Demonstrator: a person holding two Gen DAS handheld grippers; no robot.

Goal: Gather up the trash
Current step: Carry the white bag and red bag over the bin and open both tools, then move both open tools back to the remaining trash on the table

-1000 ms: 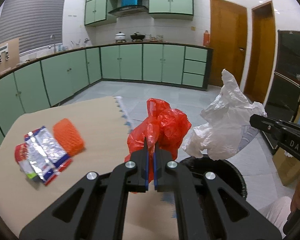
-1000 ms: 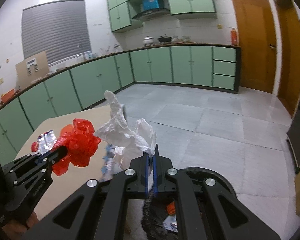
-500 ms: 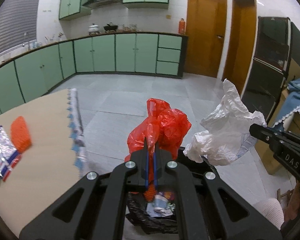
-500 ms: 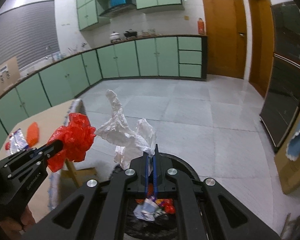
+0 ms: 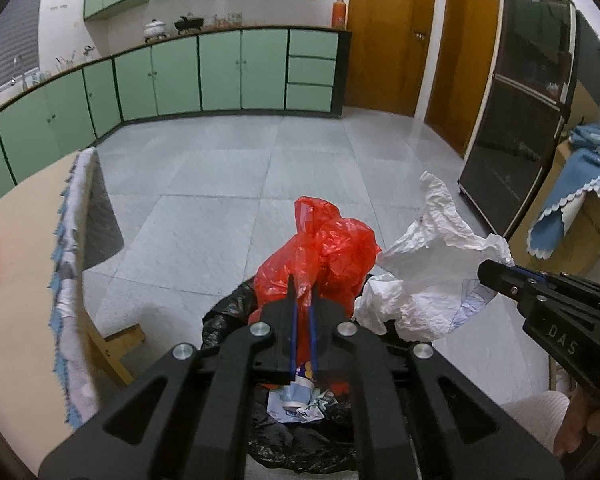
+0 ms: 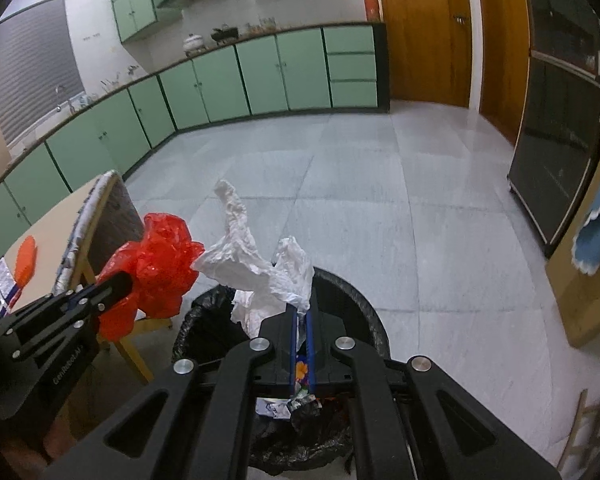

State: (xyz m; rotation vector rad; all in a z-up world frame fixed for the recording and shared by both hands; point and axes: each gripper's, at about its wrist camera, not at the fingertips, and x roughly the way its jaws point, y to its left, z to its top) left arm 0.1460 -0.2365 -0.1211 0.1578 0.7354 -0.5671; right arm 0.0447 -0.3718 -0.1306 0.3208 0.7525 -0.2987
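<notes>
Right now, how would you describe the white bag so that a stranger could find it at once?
Start at the round bin with the black liner on the grey tiled floor, beside the wooden table. Two crumpled plastic bags hang above its mouth, each pinched in a black gripper. The white bag is in the right gripper; its neighbour in the left gripper is the red bag.

Thin plastics and matt black tooling over a polished floor

We see a glossy, crinkled red plastic bag (image 5: pixel 324 252) beside a matt, creased white bag (image 5: pixel 428 276), seemingly thin plastic; centre-bottom, the bin (image 6: pixel 356 300) wears a shiny black liner. Our grippers' arms are matt black with bright metal screws. The grey floor tiles (image 6: pixel 360 184) gleam smoothly; upper right, the doors (image 5: pixel 384 32) look varnished wood.
</notes>
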